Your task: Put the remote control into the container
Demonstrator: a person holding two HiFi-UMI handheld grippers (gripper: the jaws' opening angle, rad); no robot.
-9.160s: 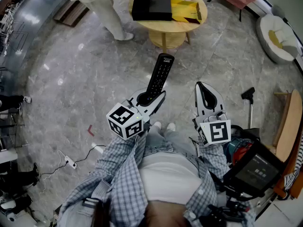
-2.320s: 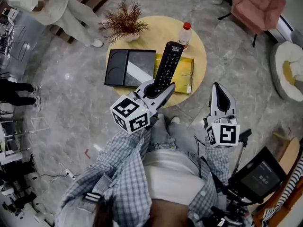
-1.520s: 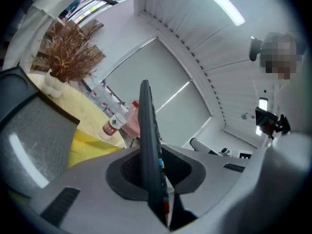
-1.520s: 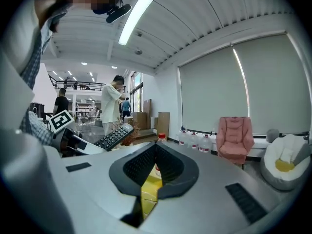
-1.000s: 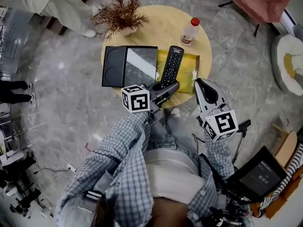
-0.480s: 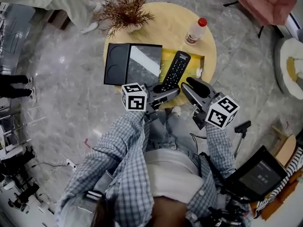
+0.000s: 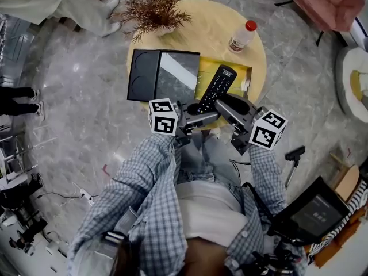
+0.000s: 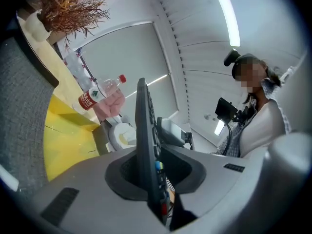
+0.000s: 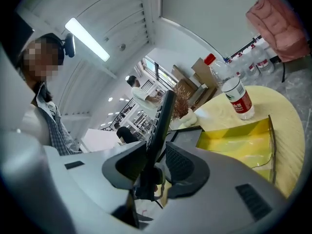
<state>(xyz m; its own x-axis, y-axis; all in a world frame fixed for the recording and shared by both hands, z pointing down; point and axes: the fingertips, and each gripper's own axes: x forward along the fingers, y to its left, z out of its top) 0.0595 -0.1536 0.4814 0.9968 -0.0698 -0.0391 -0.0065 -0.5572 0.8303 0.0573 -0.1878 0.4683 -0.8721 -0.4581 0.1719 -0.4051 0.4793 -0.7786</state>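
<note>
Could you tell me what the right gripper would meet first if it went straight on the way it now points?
The remote: it already stands between the jaws of the right gripper, which have just been opening, while the left gripper holds its lower end. How deep it sits is unclear.

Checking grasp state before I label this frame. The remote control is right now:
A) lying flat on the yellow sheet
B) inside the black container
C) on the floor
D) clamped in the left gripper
D: the left gripper is shut on the lower end of the remote control, which juts out over the table edge, not yet in the black container.
</note>
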